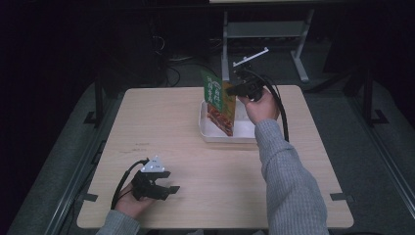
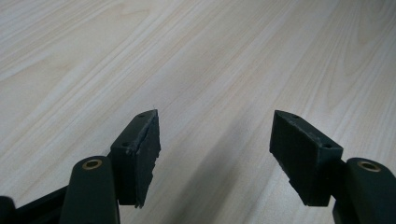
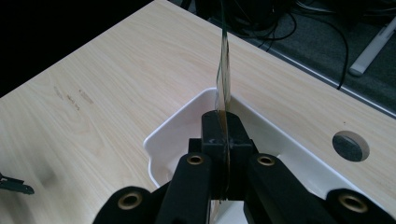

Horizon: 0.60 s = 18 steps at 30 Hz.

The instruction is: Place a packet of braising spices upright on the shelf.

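A flat green and orange food packet (image 1: pixel 218 102) stands upright over the white tray (image 1: pixel 215 133) at the table's far middle, its lower end down inside the tray. My right gripper (image 1: pixel 237 90) is shut on the packet's upper right edge. In the right gripper view the packet (image 3: pixel 224 74) shows edge-on, pinched between the black jaws, above the white tray (image 3: pixel 168 133). My left gripper (image 1: pixel 171 189) rests low over the table near the front left, open, with nothing between its fingers (image 2: pixel 140 149).
The wooden table (image 1: pixel 161 122) has bare room left of the tray. A round cable hole (image 3: pixel 350 146) lies in the tabletop beside the tray. Dark floor, cables and a grey metal stand (image 1: pixel 264 34) lie beyond the far edge.
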Available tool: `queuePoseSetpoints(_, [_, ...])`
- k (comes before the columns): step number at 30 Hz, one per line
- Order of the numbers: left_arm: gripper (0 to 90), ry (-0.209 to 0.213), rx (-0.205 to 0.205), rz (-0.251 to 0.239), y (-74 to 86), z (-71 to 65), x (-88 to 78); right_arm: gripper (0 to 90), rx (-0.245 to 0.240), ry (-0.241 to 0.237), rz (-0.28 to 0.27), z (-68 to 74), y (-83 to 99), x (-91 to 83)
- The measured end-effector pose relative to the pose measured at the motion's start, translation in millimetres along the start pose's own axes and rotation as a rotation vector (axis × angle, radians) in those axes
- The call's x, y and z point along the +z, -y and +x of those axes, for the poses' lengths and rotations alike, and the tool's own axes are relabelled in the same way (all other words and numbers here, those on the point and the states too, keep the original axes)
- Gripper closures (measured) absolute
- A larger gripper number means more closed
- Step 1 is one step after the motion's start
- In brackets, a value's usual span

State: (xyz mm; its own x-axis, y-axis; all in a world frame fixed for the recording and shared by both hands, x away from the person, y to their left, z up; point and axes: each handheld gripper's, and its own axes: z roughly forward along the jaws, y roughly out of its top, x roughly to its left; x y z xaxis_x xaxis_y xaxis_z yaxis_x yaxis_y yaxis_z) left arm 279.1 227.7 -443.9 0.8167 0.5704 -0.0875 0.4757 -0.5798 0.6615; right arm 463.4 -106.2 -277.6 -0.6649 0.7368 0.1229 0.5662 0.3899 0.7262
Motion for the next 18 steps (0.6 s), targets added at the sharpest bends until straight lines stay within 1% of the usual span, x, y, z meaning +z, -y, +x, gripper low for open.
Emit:
queuePoseSetpoints(2, [33.0,-0.001,0.001,0.001,-0.1,0.0,-0.1,89.6,0.01,-0.003,0.007,-2.2,1.6,-1.2])
queuePoseSetpoints(4, [33.0,-0.001,0.0,0.0,0.0,-0.1,0.1,89.6,0.005,0.0,0.015,-3.4,2.8,-2.0])
queuePoseSetpoints(6, [33.0,-0.002,0.001,0.001,0.1,0.0,0.3,89.5,0.011,0.0,0.019,-4.3,4.2,-2.7])
queuePoseSetpoints(16, [32.9,-0.001,0.002,0.004,-0.2,-1.2,1.3,89.3,0.04,-0.006,0.028,-15.2,16.1,-7.6])
queuePoseSetpoints(18, [32.9,-0.002,0.005,0.006,-0.3,-1.3,1.4,89.1,0.047,-0.015,0.027,-16.8,17.8,-9.2])
